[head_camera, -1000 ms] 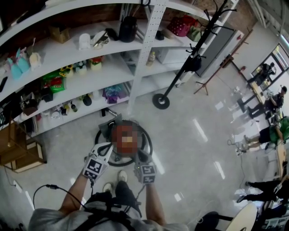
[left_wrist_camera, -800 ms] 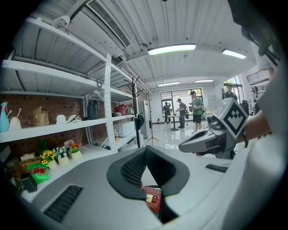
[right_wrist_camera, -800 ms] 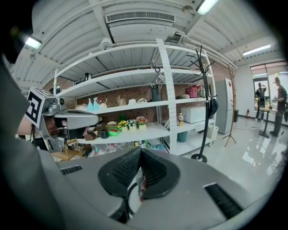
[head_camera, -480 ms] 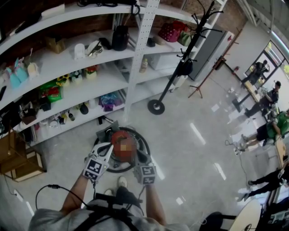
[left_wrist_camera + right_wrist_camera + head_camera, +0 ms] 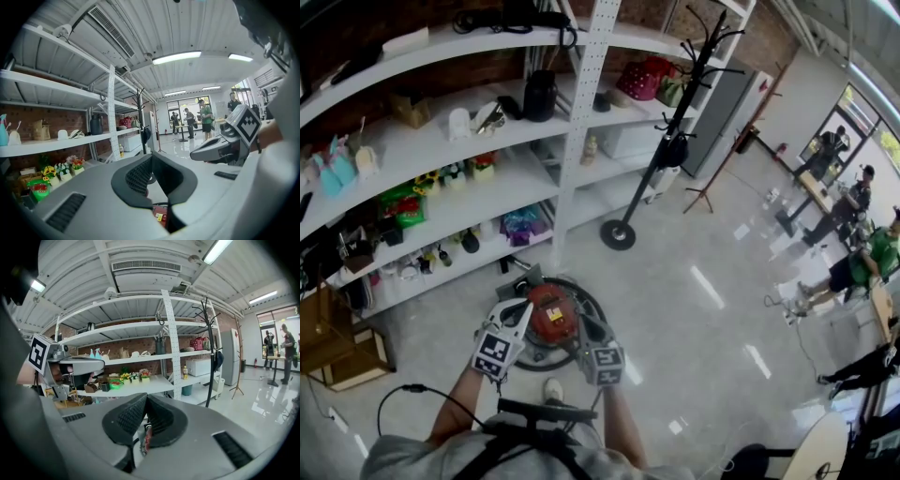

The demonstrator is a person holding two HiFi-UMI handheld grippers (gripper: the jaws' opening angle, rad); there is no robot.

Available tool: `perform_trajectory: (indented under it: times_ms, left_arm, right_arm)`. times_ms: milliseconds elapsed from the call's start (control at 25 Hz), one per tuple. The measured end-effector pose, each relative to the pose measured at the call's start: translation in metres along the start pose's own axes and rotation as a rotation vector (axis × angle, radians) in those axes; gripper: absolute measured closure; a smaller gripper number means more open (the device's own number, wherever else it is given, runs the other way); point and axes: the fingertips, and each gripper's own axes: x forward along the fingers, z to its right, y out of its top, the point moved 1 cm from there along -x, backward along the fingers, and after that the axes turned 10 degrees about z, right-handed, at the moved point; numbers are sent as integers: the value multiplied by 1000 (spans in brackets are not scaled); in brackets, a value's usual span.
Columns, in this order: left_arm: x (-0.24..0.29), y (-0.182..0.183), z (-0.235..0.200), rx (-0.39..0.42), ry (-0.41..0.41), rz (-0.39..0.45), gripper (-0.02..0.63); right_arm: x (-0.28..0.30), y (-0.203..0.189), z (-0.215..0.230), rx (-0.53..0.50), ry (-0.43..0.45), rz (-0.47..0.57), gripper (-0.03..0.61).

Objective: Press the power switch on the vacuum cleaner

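Note:
A red canister vacuum cleaner (image 5: 548, 316) sits on the floor inside a ring of black hose, just in front of the person's feet. My left gripper (image 5: 521, 307) hovers over its left edge and my right gripper (image 5: 584, 328) over its right edge, both pointing down at it. In the left gripper view the jaws (image 5: 152, 154) meet at their tips, with a bit of the red body (image 5: 160, 214) showing below. The right gripper view shows its jaws (image 5: 146, 396) closed too, with a red sliver (image 5: 147, 439) behind them. Neither holds anything. No switch can be made out.
White shelving (image 5: 487, 159) full of small items stands right behind the vacuum. A black coat stand's base (image 5: 619, 234) is to the right. A wooden crate (image 5: 337, 352) sits at the left, a black cable (image 5: 403, 389) lies on the floor, and people (image 5: 853, 272) are far right.
The head view has tilted up, so the shelves and vacuum sit a little lower in the frame. Both grippers stay over the vacuum, barely moved.

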Motion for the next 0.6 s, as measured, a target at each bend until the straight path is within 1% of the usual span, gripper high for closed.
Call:
perform_trajectory:
  times_ms: [360, 600]
  left_arm:
    - [3, 7, 0, 23, -5, 8, 607]
    - [-4, 22, -1, 34, -6, 45, 607]
  right_arm:
    - [-5, 2, 1, -2, -3, 0, 572]
    - [-14, 16, -1, -6, -13, 12, 572]
